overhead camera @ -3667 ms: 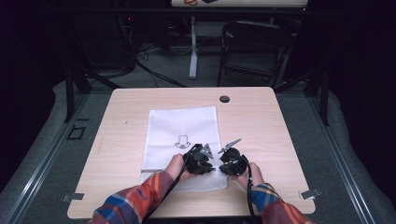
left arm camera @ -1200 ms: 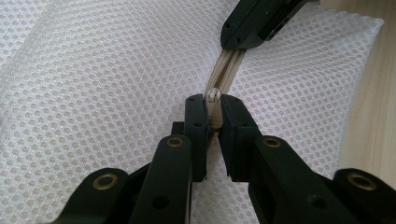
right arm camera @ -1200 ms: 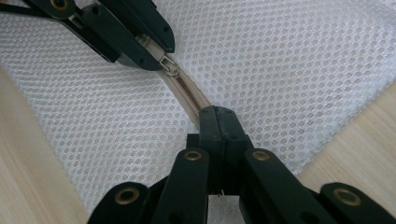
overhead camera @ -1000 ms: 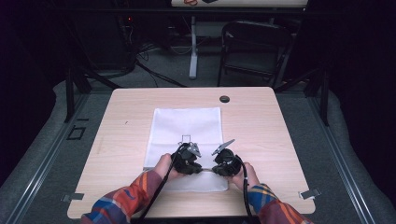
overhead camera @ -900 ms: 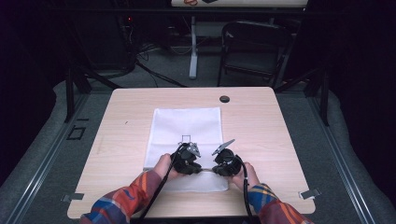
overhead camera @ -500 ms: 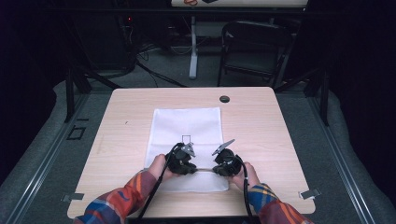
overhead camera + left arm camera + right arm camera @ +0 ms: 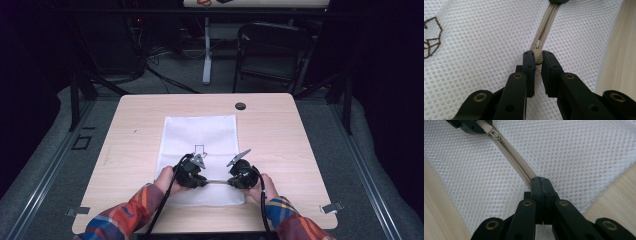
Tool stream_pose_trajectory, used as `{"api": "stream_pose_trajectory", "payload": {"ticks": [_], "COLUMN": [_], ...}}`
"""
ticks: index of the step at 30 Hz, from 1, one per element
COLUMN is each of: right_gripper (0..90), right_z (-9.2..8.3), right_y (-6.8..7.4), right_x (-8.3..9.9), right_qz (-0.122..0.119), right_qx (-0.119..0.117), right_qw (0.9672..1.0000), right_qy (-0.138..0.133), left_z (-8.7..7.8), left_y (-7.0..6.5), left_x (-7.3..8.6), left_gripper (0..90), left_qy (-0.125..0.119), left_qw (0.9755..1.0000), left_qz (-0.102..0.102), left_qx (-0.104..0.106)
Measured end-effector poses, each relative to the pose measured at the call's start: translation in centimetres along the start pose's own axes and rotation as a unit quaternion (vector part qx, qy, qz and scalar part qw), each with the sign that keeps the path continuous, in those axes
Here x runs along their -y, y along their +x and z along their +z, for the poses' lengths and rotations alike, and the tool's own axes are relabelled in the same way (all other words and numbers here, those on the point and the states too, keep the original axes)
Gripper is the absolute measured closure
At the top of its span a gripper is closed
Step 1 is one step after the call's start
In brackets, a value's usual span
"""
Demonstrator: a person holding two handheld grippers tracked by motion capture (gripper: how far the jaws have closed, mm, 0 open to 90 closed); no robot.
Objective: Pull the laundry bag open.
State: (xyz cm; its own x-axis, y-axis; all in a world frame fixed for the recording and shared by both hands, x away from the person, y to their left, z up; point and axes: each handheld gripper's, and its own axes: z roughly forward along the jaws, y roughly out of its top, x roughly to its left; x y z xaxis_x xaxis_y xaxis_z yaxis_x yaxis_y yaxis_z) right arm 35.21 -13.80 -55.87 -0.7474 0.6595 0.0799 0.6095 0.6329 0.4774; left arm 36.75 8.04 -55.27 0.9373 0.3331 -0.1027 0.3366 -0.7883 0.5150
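Nearest the person, both grippers work the mesh bag [image 7: 200, 145] lying flat on the table [image 7: 130, 120]. The left gripper [image 7: 536, 58] pinches the zipper pull [image 7: 538, 53] to slide it; the right gripper [image 7: 540, 182], jaws pressed together, apparently clamps the zipper tape [image 7: 516, 163] to brace it.

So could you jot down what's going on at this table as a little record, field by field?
Surface: light wooden table
Item: white mesh bag lying flat, small outline print on it
Fastener: beige zipper along the bag's near edge
Left claw: jaws pinching the beige zipper pull
Right claw: jaws shut on the zipper's end
Hands: one behind each claw, plaid sleeves
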Motion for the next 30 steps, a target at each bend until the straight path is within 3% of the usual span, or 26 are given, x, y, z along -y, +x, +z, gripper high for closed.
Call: {"api": "stream_pose_trajectory", "payload": {"ticks": [16, 23, 30], "right_gripper": [90.0, 90.0, 90.0], "right_z": [-0.1, -0.1, 0.0], "right_y": [-0.1, 0.1, 0.2], "right_x": [0.0, 0.0, 0.0], "right_qz": [-0.002, -0.004, -0.006], "right_qx": [-0.002, 0.006, 0.01], "right_qw": [1.0, 1.0, 0.9999], "right_qy": [0.004, 0.005, 0.001], "left_z": [0.1, 0.9, 1.3], "left_y": [0.0, -0.1, -0.6], "left_x": [0.1, -0.1, -0.5], "left_gripper": [81.5, 80.0, 83.5], "left_qy": [0.005, -0.011, -0.012], "left_qw": [1.0, 0.9999, 0.9997], "left_qz": [0.004, 0.0, 0.013], "left_qx": [-0.002, 0.009, -0.018]}}
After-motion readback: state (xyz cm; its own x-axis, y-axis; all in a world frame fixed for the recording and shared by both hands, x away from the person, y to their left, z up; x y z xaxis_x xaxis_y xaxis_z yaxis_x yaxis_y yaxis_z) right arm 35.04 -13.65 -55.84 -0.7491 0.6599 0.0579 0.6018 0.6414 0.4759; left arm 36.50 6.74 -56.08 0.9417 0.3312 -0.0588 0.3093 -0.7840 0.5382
